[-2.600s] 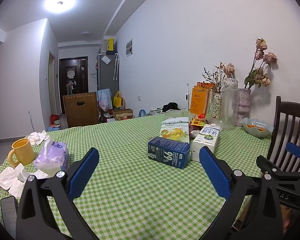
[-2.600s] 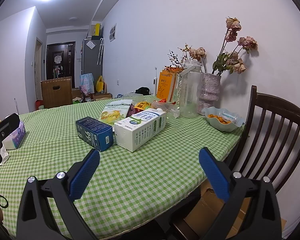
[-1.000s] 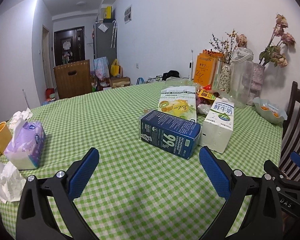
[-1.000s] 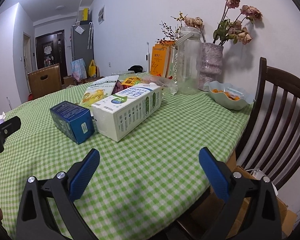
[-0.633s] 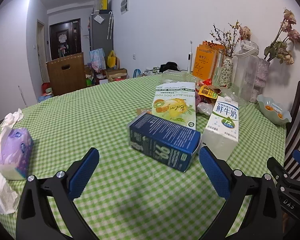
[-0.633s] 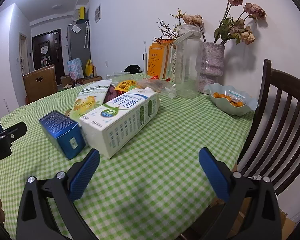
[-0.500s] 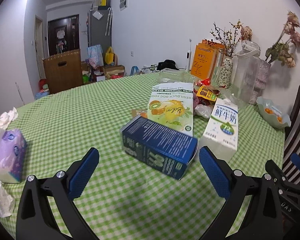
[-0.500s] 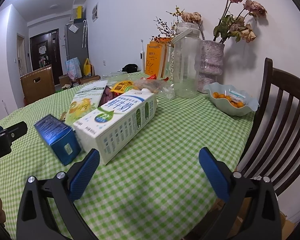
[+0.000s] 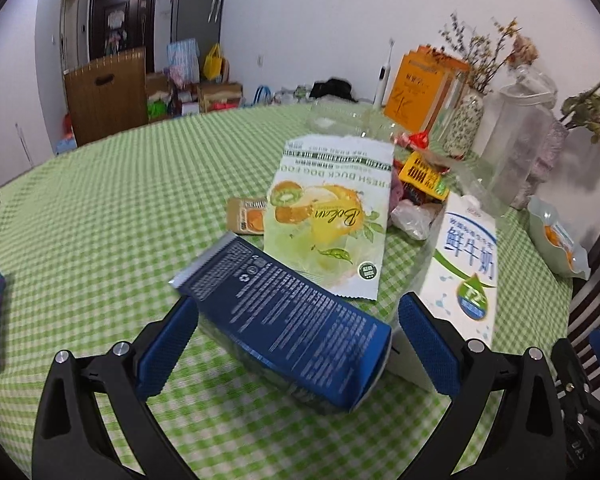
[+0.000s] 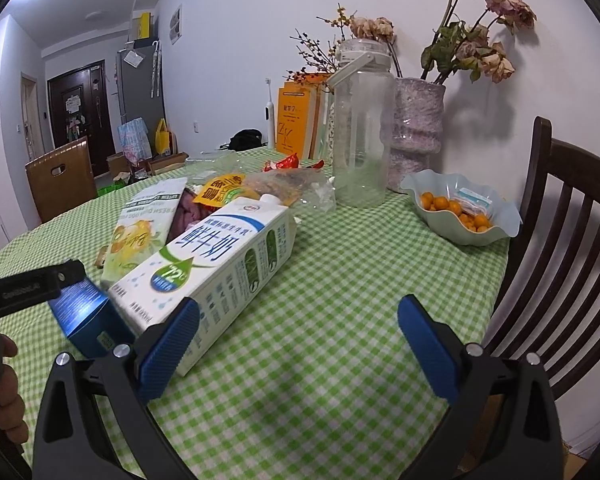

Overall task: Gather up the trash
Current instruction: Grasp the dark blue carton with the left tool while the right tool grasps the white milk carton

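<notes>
Moved: both tools had closed in on the cartons.
Left tool (image 9: 296, 344): spread wide, straddling the blue carton (image 9: 288, 320) on the surface (image 9: 100, 216).
Right tool (image 10: 298, 346): spread, empty, beside the milk carton (image 10: 216, 264).
Handling: likely light, crushable; grip across flat sides.

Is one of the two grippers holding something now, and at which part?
Nothing is held. The left gripper is open around the blue carton, its fingers not closed on it. The right gripper is open and empty.
</notes>
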Tool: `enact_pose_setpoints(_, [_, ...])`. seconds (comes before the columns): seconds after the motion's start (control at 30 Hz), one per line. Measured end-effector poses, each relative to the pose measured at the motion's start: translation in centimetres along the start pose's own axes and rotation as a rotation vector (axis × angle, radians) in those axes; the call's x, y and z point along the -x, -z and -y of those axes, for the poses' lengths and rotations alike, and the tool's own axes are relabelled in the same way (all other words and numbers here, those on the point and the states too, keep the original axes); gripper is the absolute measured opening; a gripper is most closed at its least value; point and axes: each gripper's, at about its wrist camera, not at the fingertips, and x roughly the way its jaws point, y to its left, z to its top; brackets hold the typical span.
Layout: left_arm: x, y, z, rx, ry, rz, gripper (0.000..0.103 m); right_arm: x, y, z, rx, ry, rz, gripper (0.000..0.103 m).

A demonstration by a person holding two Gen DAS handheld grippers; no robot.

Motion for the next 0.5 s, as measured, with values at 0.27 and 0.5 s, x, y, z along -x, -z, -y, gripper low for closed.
enact_pose_setpoints(0.27, [-3.0, -1.7, 0.5, 0.012, -0.074, -0.02, 0.097, -2.1, -1.4, -0.1, -0.001, 0.0, -0.02, 0.096])
enact_pose_setpoints(0.5, [-3.6, -2.7, -0.1, -0.038, -0.074, -0.024, 0.097, -3.3, -2.9, -2.5, 0.035, -0.047, -0.032, 0.096])
